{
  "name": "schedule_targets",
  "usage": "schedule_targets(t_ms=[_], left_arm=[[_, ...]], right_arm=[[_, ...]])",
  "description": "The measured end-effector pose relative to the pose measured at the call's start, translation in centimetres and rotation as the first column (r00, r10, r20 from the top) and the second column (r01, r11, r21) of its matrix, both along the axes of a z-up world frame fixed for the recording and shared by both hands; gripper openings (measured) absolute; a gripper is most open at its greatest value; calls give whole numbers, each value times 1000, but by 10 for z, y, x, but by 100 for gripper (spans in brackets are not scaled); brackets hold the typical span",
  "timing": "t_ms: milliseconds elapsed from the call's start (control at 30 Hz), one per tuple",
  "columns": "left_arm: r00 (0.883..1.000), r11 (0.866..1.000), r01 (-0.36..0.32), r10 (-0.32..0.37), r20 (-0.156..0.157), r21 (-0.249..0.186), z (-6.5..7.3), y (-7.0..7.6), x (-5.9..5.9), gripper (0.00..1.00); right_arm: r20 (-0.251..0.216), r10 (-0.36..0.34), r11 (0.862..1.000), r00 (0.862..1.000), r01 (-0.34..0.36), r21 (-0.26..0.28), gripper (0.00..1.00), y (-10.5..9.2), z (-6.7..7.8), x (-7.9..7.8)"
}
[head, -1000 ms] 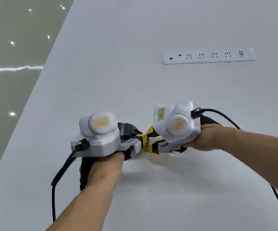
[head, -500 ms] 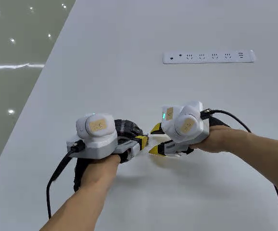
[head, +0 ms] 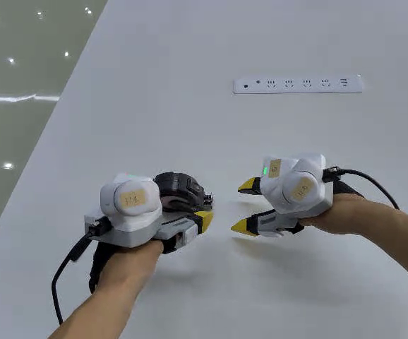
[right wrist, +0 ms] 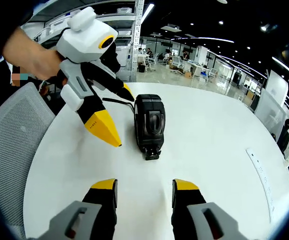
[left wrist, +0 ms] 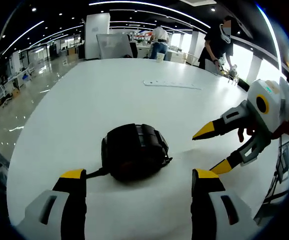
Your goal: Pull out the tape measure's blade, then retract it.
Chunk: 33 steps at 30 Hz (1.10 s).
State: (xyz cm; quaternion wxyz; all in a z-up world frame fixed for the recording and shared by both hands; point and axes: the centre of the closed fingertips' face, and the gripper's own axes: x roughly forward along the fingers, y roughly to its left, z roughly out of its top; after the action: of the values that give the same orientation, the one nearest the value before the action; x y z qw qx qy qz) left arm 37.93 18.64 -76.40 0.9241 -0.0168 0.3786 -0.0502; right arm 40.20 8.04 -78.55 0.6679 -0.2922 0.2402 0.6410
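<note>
While the black tape measure sits on the white counter, we see our left claw spread wide just beside it and our right claw parted nearby, both empty.

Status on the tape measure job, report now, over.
Left claw open, tape measure loose just ahead. Right claw open, empty, off to the side. Blade in. Power strip far back, nothing blocking.

- A big white table with a long white plug strip on it.
- Shiny grey floor with light spots.
- A grey mesh chair beside the table.
</note>
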Motion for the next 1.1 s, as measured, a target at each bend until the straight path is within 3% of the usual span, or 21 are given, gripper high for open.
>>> schedule_targets(t_ms=[467,733,1100], left_arm=[[993,994,107,-107,42,-2,8,-8,-6,92],[981,984,177,-175,79,-21,13,-14,-15,94],[959,965,261,-257,115,-14,20,-17,-29,95]], right_arm=[[-34,-147,988,989,149,39,52,-38,10,-3],[-41,-229,971,973,231,67,58,-62,20,-6],[-44,-302,946,952,305,107,65,-89,27,-17]])
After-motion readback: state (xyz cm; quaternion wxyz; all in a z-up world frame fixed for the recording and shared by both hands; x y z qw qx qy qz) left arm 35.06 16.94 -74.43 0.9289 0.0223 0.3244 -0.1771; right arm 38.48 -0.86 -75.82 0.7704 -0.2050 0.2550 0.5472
